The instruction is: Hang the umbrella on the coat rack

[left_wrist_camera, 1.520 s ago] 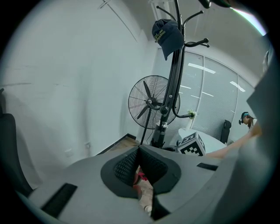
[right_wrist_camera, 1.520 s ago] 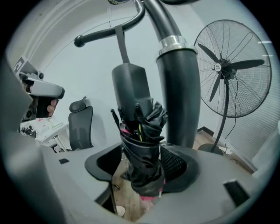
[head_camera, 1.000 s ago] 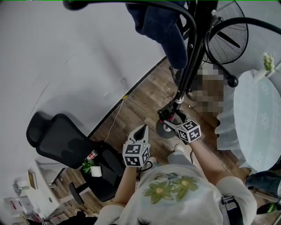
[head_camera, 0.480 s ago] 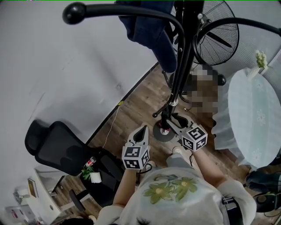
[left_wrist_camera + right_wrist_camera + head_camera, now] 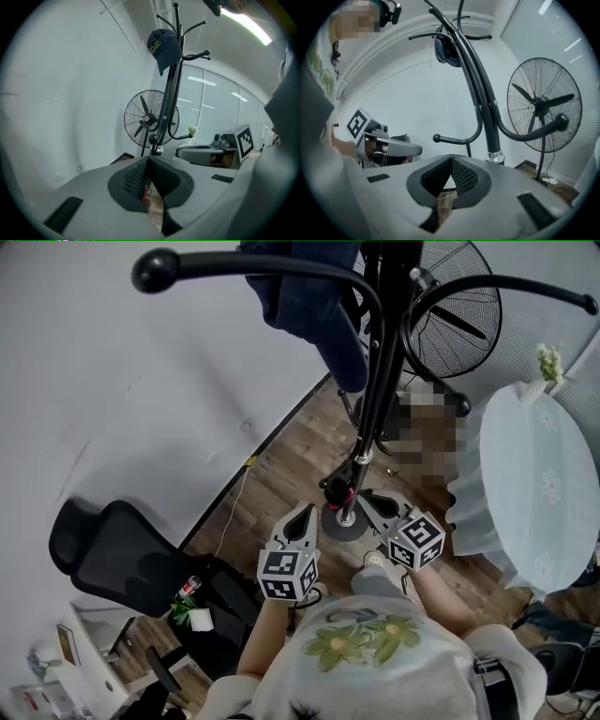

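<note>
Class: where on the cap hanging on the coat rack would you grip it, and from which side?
Probably the brim, from below: the cap hangs high on the rack with the brim pointing down, free and thin enough for a claw.

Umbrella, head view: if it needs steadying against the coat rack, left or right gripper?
Right, probably. The right gripper sits just beside the lower end of the umbrella; the left gripper is a little farther off. Both are shut and empty.
</note>
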`<state>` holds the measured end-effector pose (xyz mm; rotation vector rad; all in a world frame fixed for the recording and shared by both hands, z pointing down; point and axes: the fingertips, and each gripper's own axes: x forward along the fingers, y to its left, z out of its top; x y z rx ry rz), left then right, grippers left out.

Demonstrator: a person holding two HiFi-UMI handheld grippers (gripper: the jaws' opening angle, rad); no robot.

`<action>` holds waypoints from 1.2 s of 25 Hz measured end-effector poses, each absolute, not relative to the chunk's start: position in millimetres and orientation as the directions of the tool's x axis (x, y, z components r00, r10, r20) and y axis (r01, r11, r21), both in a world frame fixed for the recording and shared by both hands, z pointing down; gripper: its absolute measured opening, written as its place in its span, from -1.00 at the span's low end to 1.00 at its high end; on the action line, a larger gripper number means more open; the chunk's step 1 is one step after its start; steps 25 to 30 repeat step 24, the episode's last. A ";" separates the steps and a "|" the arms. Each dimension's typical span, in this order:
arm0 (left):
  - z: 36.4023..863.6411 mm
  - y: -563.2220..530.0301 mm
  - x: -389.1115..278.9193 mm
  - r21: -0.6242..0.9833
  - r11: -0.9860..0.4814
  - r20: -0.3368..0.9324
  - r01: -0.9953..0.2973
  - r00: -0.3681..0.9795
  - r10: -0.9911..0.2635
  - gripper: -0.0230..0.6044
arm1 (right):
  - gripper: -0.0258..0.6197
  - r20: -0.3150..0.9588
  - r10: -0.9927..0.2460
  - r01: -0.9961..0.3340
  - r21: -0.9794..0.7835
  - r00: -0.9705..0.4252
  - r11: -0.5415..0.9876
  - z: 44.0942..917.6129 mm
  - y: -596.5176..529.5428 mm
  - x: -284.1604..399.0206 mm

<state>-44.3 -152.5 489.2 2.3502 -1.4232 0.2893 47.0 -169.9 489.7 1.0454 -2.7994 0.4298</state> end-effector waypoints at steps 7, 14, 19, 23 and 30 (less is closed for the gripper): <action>488.1 -152.2 -35.2 0.213 -0.440 0.363 -0.872 0.489 -0.793 -0.92 | -0.93 0.225 -0.617 -0.655 -0.200 -0.754 0.728 489.5 -165.1 42.3; 486.4 -152.2 -27.2 0.211 -0.461 0.364 -0.862 0.507 -0.782 -0.92 | -0.93 0.227 -0.629 -0.669 -0.217 -0.743 0.711 492.1 -167.2 45.5; 486.5 -153.1 -25.9 0.212 -0.462 0.364 -0.861 0.509 -0.780 -0.92 | -0.93 0.229 -0.626 -0.666 -0.225 -0.745 0.711 495.1 -166.7 42.1; 488.7 -154.9 -26.1 0.215 -0.462 0.365 -0.861 0.509 -0.779 -0.92 | -0.93 0.235 -0.620 -0.662 -0.228 -0.749 0.714 498.6 -168.9 40.2; 489.3 -155.2 -26.4 0.216 -0.461 0.366 -0.861 0.509 -0.779 -0.92 | -0.93 0.237 -0.618 -0.661 -0.230 -0.750 0.714 499.7 -169.4 39.7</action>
